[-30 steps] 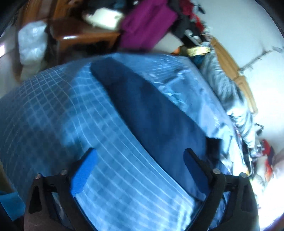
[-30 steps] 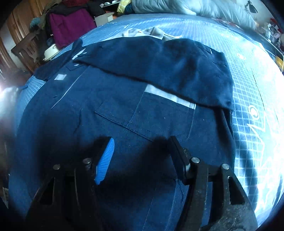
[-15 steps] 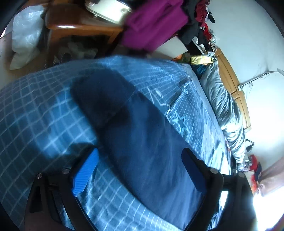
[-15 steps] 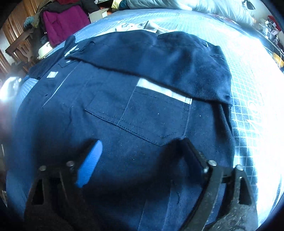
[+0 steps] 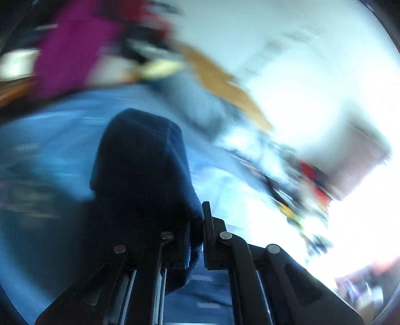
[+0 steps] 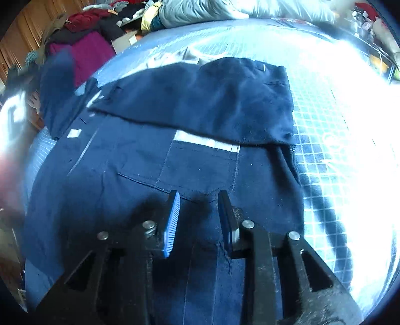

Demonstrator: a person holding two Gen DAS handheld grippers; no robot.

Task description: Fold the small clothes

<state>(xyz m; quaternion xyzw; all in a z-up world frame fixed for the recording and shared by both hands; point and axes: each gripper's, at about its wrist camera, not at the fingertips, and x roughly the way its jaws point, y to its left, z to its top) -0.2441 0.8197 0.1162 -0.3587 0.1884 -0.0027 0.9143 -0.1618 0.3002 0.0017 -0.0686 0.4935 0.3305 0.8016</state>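
Observation:
Dark navy trousers (image 6: 140, 175) lie spread on a blue checked bedsheet (image 6: 325, 112), the far part folded over (image 6: 212, 100) above a back pocket with a white strip (image 6: 205, 142). My right gripper (image 6: 198, 197) rests low over the pocket area, its jaws narrowed but still apart, with cloth lying under the gap. In the heavily blurred left wrist view, my left gripper (image 5: 196, 220) is shut on a bunched end of the navy cloth (image 5: 142, 160), lifted off the sheet (image 5: 50, 140). That raised end (image 6: 57, 87) shows at the far left of the right wrist view.
A magenta garment (image 6: 92, 55) and other heaped clothes lie beyond the bed's far left corner, by wooden furniture (image 6: 15, 50). A grey duvet (image 6: 212, 10) runs along the head of the bed. Cluttered items (image 6: 375, 30) line the far right side.
My left gripper has shut on the trouser end and swung up fast, blurring its view. My right gripper's jaws have narrowed and it sits closer over the pocket.

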